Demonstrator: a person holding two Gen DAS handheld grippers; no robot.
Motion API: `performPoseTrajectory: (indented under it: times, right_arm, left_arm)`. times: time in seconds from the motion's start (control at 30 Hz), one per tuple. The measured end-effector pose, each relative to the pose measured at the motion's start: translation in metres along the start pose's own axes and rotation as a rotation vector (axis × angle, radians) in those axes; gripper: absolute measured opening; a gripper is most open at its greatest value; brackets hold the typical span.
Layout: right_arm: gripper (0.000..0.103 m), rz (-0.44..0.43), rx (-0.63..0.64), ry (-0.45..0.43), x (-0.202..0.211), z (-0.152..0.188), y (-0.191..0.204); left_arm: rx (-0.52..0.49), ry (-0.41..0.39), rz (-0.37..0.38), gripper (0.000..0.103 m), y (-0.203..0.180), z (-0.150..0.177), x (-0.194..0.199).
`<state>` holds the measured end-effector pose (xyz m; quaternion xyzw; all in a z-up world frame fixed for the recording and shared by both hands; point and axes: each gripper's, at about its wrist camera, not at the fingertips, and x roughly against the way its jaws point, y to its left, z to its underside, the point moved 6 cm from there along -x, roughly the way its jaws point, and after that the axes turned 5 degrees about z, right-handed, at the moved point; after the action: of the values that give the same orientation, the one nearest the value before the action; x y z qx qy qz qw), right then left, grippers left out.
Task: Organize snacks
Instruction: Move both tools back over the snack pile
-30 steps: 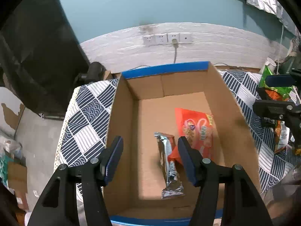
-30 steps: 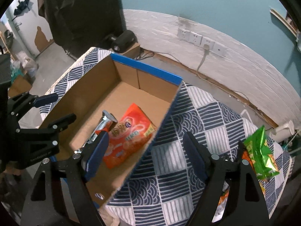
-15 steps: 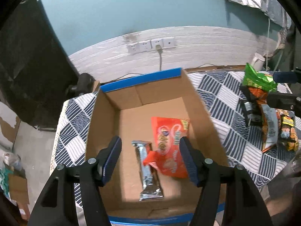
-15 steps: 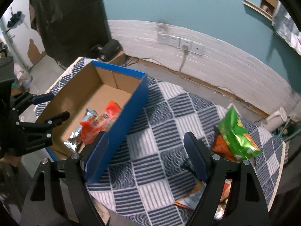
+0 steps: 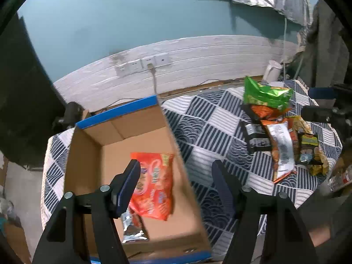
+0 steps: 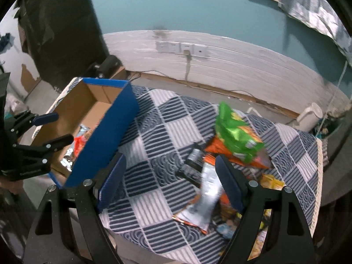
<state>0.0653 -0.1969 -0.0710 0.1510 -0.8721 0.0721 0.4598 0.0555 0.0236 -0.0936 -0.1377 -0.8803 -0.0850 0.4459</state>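
A cardboard box [image 5: 88, 158] with a blue rim stands on the left of the checked tablecloth [image 5: 204, 132]. Inside it lie an orange snack bag [image 5: 154, 180] and a silver bar [image 5: 132, 228]. My left gripper [image 5: 176, 169] hovers over the box's right wall, jaws opening with nothing held between them. My right gripper [image 6: 170, 162] is open and empty above bare cloth, between the box [image 6: 105, 136] and a snack pile. The pile holds a green bag [image 6: 235, 132], a silver packet [image 6: 209, 189] and a black packet [image 6: 193, 165].
A white kettle [image 6: 310, 116] stands past the table's far right corner. Wall sockets [image 5: 143, 65] with a cable sit behind the box. A plastic bottle [image 5: 338, 178] lies off the right edge. Dark fabric hangs at the left.
Both grippers have swung to the right, away from the box. The box has slid left in both views and the snack pile has come into view. The left jaws stand a little wider.
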Motion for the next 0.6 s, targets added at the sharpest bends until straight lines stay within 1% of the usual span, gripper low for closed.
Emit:
performPoseTrajectory:
  times: [0.17, 0.3, 0.47, 0.6]
  right_arm:
    - [0.083, 0.034, -0.064, 0.001, 0.005, 0.01, -0.038]
    - [0.083, 0.06, -0.114, 0.009, 0.007, 0.019, -0.069]
    - [0.083, 0.105, -0.165, 0.033, 0.006, 0.039, -0.106]
    - [0.083, 0.128, -0.23, 0.056, 0.003, 0.056, -0.137]
  left_arm:
    - [-0.009, 0.028, 0.051, 0.069, -0.023, -0.003, -0.014]
    - [-0.023, 0.064, 0.099, 0.069, -0.049, -0.005, -0.028]
    - [-0.065, 0.091, 0.123, 0.069, -0.078, -0.008, -0.04]
    - [-0.085, 0.119, 0.149, 0.069, -0.099, -0.009, -0.05]
